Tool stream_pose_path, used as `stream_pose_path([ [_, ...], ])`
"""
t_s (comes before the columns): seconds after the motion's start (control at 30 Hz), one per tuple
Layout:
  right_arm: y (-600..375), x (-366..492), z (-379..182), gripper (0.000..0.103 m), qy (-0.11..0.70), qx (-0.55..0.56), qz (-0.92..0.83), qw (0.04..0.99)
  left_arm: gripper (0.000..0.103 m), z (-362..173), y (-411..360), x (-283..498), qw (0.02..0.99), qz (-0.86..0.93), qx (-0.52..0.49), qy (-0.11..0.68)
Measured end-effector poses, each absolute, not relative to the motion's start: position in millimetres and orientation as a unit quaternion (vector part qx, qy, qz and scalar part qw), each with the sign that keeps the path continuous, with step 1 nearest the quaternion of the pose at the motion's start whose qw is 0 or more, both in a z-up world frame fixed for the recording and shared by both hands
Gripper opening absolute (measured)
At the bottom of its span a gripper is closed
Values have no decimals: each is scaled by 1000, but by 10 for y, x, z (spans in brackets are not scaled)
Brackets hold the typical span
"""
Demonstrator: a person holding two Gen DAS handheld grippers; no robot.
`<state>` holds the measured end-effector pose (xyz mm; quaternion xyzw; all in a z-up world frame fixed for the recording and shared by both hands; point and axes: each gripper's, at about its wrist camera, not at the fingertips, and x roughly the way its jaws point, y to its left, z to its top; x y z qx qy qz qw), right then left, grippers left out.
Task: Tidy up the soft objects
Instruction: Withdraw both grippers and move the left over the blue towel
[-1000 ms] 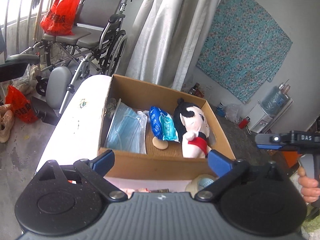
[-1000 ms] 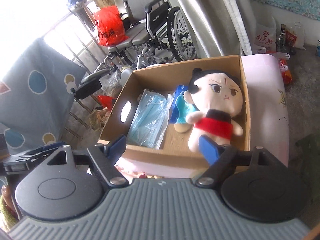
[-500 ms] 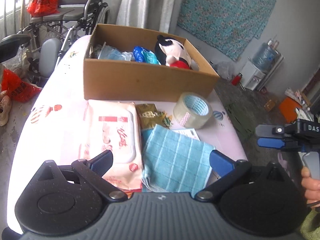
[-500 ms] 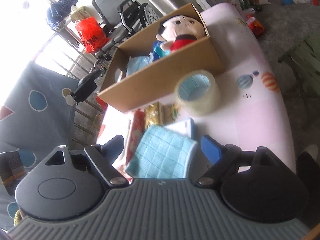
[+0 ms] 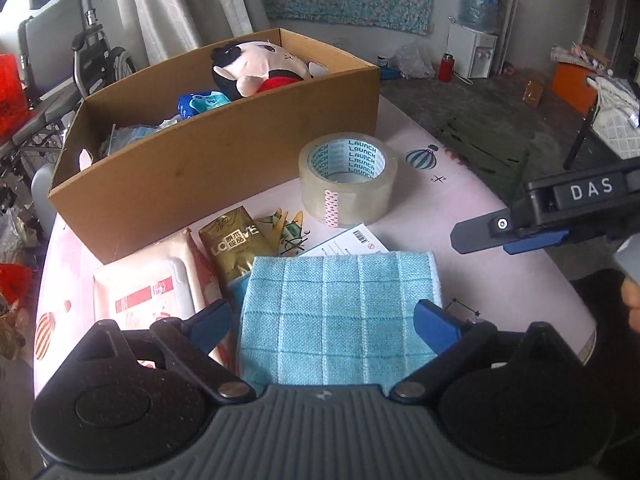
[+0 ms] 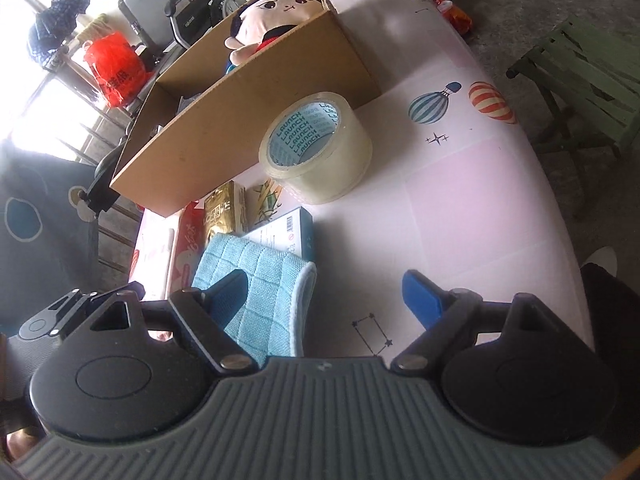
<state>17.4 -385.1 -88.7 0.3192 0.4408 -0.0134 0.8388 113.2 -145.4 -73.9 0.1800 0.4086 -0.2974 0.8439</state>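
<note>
A folded light-blue cloth [image 5: 336, 316] lies on the pink table [image 5: 472, 240] near its front edge; it also shows in the right wrist view [image 6: 260, 280]. My left gripper [image 5: 322, 320] is open and empty, its fingers on either side of the cloth, just above it. My right gripper [image 6: 326, 296] is open and empty, its left finger [image 6: 228, 292] over the cloth's right part. A cardboard box [image 5: 216, 168] behind holds a plush doll [image 5: 260, 68], a blue packet [image 5: 200, 102] and a bag of masks [image 5: 132, 136].
A roll of clear tape [image 5: 348, 178] stands in front of the box. A pink wet-wipes pack [image 5: 148, 292], a gold sachet [image 5: 234, 248] and a white-and-teal flat box [image 6: 288, 236] lie beside the cloth. A wheelchair [image 5: 76, 64] stands behind. A green stool [image 6: 580, 76] stands on the right.
Both grippers have pulled back from over the box and come down low over the table's front. The cloth now lies between the left gripper's fingers. Both stay open.
</note>
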Motion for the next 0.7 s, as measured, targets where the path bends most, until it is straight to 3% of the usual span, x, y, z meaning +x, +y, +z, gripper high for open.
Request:
stream_pose_path([
  [0.53,-3967,329,-1182,84,450,354,-4,820,94,-1191,-1788,1577,795,-284,164,510],
  [0.7,-4020,324,-1208,84,445,362,-4,819,59,-1173,-1838,1507,804,-266,210,488],
])
